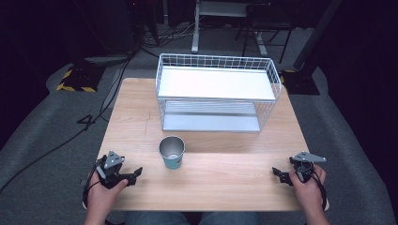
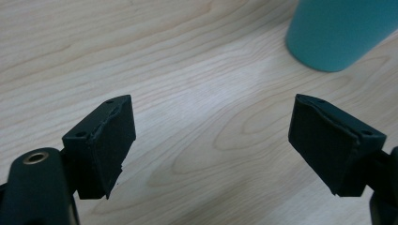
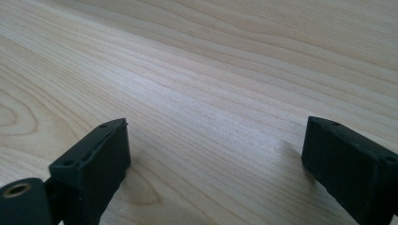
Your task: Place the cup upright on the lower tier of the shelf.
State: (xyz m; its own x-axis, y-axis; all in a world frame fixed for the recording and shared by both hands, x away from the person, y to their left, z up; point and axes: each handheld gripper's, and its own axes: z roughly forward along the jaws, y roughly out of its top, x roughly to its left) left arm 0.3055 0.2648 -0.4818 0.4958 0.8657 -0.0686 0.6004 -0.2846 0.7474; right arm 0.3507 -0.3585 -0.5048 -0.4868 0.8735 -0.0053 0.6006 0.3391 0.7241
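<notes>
The left tool (image 1: 133, 176) rests wide open on the surface (image 1: 225, 183), nearest the cup (image 1: 172, 152), which stands upright mid-surface before the rack (image 1: 217, 93). Best approach level, jaws straddling the cup's lower wall, closing gently. The right tool (image 1: 280, 175) rests open, well apart.

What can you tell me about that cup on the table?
The cup is a teal tumbler with a shiny, metal-looking inside and rim. It stands upright and open-topped on the wooden table, in front of the white wire rack, apart from it. It looks empty. Nothing grips it; the left tool sits nearby, open.
</notes>
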